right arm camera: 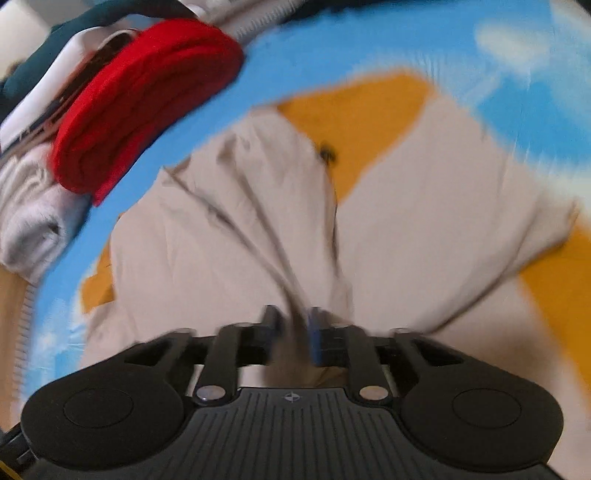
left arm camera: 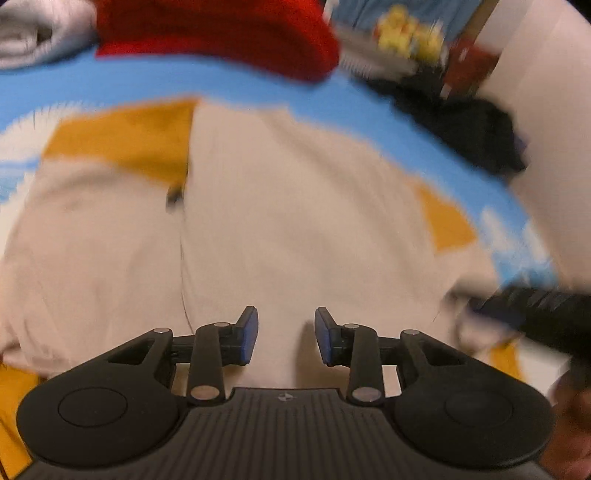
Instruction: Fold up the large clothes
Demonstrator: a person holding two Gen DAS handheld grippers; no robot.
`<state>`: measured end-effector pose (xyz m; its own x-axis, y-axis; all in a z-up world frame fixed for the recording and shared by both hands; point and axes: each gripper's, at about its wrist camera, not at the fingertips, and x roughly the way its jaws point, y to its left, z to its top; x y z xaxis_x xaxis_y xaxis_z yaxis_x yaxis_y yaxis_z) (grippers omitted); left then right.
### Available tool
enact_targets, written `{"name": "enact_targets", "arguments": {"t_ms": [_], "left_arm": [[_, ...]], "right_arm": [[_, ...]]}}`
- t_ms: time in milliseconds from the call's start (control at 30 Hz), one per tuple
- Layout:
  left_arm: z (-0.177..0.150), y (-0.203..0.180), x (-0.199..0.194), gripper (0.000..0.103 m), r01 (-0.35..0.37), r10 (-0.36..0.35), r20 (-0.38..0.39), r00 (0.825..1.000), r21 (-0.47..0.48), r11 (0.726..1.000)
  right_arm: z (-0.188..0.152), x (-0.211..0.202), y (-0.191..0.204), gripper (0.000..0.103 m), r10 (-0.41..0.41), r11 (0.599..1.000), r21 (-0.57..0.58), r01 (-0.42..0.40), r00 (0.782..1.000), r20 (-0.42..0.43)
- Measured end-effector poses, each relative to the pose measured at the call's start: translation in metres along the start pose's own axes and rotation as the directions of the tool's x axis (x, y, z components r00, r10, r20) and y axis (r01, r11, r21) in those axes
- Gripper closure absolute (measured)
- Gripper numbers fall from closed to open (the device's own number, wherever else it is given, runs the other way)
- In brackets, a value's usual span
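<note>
A large beige garment with mustard-yellow panels (left arm camera: 280,206) lies spread on a blue sheet with white clouds (left arm camera: 110,92). My left gripper (left arm camera: 285,336) is open and empty just above the beige cloth. In the right wrist view the same garment (right arm camera: 424,206) is bunched into folds that run toward my right gripper (right arm camera: 293,332), which is shut on a pinch of the beige cloth. The other gripper shows as a dark blur at the right edge of the left wrist view (left arm camera: 535,310).
A folded red garment (left arm camera: 221,33) and a folded white one (left arm camera: 33,33) lie at the far edge of the sheet; both show in the right wrist view, red (right arm camera: 140,103) and white (right arm camera: 29,221). Dark clothes (left arm camera: 469,125) lie at the far right.
</note>
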<state>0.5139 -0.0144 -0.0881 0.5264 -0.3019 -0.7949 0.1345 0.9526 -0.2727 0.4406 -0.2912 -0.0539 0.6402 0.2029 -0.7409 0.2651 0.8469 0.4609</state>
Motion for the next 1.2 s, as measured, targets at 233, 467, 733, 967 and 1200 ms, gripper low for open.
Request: {"name": "enact_targets", "arguments": {"t_ms": [233, 467, 733, 967, 1200], "left_arm": [[0.006, -0.001, -0.004, 0.066, -0.172, 0.171, 0.038, 0.985, 0.032, 0.985], [0.006, 0.003, -0.010, 0.061, -0.086, 0.086, 0.027, 0.996, 0.002, 0.996], [0.028, 0.004, -0.058, 0.061, -0.198, 0.198, 0.051, 0.979, -0.014, 0.980], [0.028, -0.013, -0.165, 0.060, -0.200, 0.151, 0.368, 0.918, 0.099, 0.975], [-0.038, 0.003, -0.282, 0.060, -0.279, 0.186, 0.560, 0.808, 0.086, 0.956]], "right_arm": [[-0.001, -0.005, 0.009, 0.071, 0.282, 0.957, -0.058, -0.284, 0.959, -0.036], [-0.014, 0.023, -0.015, 0.096, 0.062, 0.998, -0.002, -0.063, 0.982, -0.177], [-0.005, -0.005, -0.018, 0.080, -0.036, 0.998, 0.051, 0.043, 0.991, -0.129], [0.025, -0.129, -0.009, 0.079, 0.030, 0.995, -0.100, 0.007, 0.932, 0.361], [-0.009, -0.264, -0.029, 0.079, 0.145, 0.959, -0.279, 0.056, 0.748, 0.648]]}}
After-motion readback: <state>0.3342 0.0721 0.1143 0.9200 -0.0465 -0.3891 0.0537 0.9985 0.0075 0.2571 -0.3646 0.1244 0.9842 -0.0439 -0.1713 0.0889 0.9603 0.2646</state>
